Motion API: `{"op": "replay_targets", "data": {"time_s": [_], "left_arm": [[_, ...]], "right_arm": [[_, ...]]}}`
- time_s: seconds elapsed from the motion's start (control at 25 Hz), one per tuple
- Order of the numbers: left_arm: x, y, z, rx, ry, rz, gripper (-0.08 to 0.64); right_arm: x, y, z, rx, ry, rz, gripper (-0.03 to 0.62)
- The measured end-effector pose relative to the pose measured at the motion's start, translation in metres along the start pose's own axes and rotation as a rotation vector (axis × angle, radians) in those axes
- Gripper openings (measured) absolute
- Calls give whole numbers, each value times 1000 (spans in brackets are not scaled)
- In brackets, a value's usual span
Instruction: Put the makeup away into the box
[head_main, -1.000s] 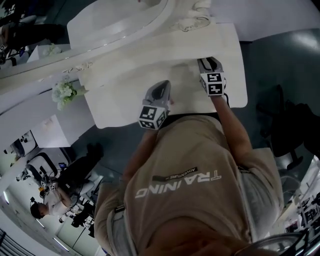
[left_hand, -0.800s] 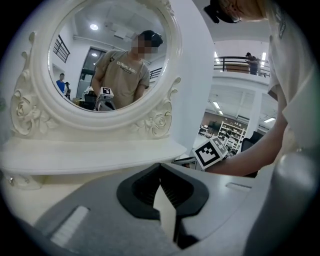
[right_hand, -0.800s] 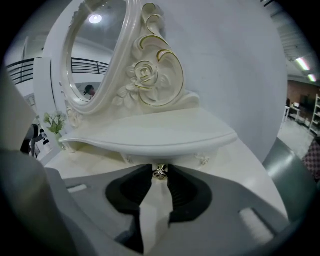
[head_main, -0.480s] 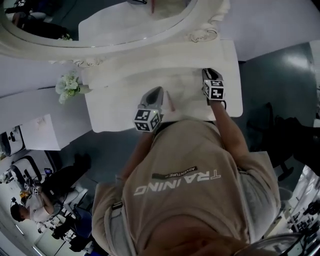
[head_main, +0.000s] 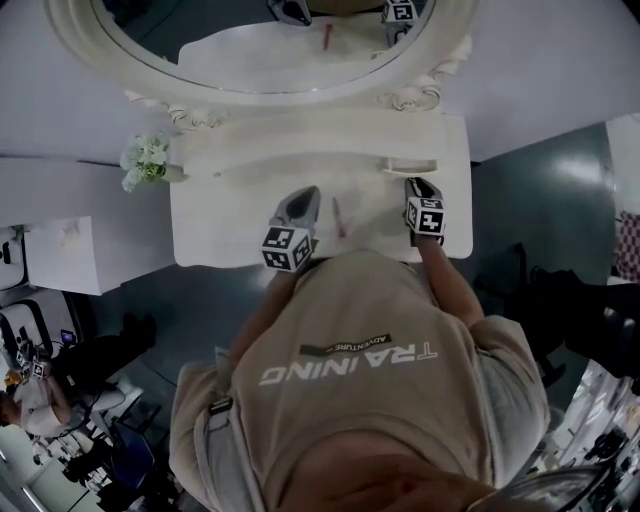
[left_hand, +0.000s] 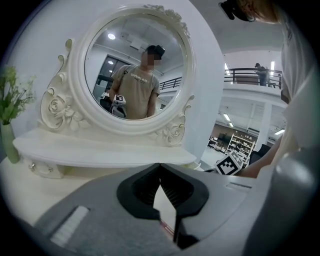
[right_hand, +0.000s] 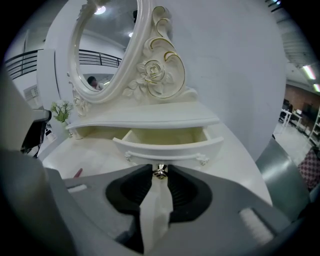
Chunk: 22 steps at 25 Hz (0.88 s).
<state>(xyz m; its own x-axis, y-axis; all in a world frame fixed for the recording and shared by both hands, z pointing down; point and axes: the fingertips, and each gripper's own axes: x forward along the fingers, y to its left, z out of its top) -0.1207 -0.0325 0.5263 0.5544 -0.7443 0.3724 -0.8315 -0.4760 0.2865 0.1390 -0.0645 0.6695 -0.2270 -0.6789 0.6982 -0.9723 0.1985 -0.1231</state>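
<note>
A person seen from above stands at a white dressing table (head_main: 225, 215) with a gripper in each hand. The left gripper (head_main: 305, 196) is held over the tabletop near the front edge. Its jaw tips are pressed together with nothing gripped between them. Just to its right, between the two grippers and apart from both, a slim red makeup stick (head_main: 339, 216) lies flat on the tabletop. The right gripper (head_main: 418, 186) points down at a small drawer (head_main: 407, 166) directly ahead of it. Its jaws are clamped on the drawer knob (right_hand: 159, 171), a small metal knob sitting at their tips. The drawer stands open under a narrow shelf. Beyond the shelf rises an oval mirror (head_main: 260, 60) in a carved white frame. Far ahead and to the left of the left gripper stands a vase of pale flowers (head_main: 146, 162).
</note>
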Motion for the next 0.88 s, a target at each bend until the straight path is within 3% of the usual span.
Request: {"op": "replay_targets", "data": {"time_s": [0.56,0.88], "left_arm": [[-7,1,-11,21,28,-38,6],[-8,4,-5,33,21,-52,6]], "right_arm": [[-22,6,-25,-18,45,-11,104],[-40,12,-25,-100,45,-28,130]]}}
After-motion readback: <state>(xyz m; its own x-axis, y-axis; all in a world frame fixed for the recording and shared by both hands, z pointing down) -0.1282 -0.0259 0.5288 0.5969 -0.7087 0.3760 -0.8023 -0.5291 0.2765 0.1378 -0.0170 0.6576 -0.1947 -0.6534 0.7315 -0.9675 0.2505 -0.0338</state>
